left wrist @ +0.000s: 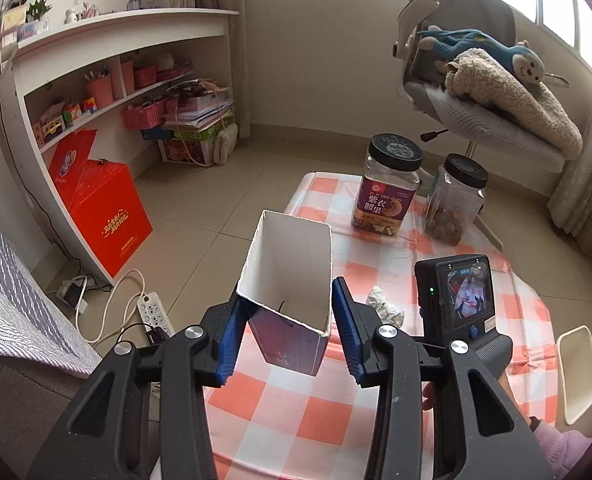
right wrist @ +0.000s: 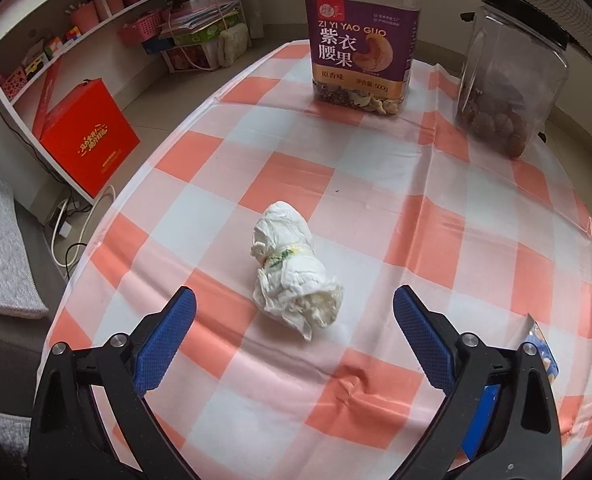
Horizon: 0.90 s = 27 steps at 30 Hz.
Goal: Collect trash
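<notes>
left gripper (left wrist: 284, 324) spread wide around an open box (left wrist: 292, 280), left pad touching its side, right pad apart. right gripper (right wrist: 294, 334) gaping, hovering just near of a crumpled tissue (right wrist: 294, 274) lying mid-table on the checked cloth (right wrist: 416, 220). at the far edge, a cashew jar (right wrist: 362, 36) and, to its right, a clear jar (right wrist: 508, 92).
</notes>
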Tool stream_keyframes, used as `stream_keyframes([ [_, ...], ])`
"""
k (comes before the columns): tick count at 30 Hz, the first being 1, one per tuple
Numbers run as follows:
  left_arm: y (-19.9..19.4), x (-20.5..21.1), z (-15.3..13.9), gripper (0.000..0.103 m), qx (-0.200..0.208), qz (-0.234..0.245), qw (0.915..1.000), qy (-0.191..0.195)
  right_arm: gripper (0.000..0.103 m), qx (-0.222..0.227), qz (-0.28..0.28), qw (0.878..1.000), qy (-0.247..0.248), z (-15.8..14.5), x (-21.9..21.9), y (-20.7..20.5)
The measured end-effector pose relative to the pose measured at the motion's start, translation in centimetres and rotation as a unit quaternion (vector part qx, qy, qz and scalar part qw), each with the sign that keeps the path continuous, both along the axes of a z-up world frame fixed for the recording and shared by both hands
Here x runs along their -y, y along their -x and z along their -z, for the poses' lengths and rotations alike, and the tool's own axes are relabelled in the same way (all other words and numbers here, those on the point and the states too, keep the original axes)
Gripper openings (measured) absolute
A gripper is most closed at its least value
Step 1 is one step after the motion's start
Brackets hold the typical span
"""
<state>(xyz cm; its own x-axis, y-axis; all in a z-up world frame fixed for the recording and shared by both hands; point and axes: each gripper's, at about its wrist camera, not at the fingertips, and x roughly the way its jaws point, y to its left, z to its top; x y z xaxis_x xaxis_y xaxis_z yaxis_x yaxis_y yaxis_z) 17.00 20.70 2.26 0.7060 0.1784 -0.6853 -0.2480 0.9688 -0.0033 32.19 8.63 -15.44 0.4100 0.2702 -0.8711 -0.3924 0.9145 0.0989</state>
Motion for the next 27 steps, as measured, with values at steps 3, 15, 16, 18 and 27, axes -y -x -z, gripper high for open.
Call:
stream_keyframes([
  [3,-0.1,-0.6,0.2,0.042,-0.005,-0.004,1.0,0.0,0.068,-0.008,0.001,1.0,0.018,1.0,-0.8,-0.9],
  [15,0.2,-3.6,2.9,0.043,-0.041,-0.043,0.998,0.022,0.033,0.021,0.018,1.0,0.003,-2.1,0.8,1.8],
  [16,0.4,-3.7,3.0,0.043,-0.041,-0.045,0.9979,0.026,0.033,0.026,0.019,0.999,0.003,-2.7,1.1,2.3],
  [18,0.6,-3.7,3.2,0.043,-0.039,-0.049,0.9975,0.035,0.033,0.036,0.019,0.999,0.001,-3.8,1.7,3.3],
  [27,1.4,-2.2,4.0,0.043,-0.032,-0.058,0.9947,0.078,0.033,0.07,0.043,0.996,-0.016,-8.6,6.9,7.4],
])
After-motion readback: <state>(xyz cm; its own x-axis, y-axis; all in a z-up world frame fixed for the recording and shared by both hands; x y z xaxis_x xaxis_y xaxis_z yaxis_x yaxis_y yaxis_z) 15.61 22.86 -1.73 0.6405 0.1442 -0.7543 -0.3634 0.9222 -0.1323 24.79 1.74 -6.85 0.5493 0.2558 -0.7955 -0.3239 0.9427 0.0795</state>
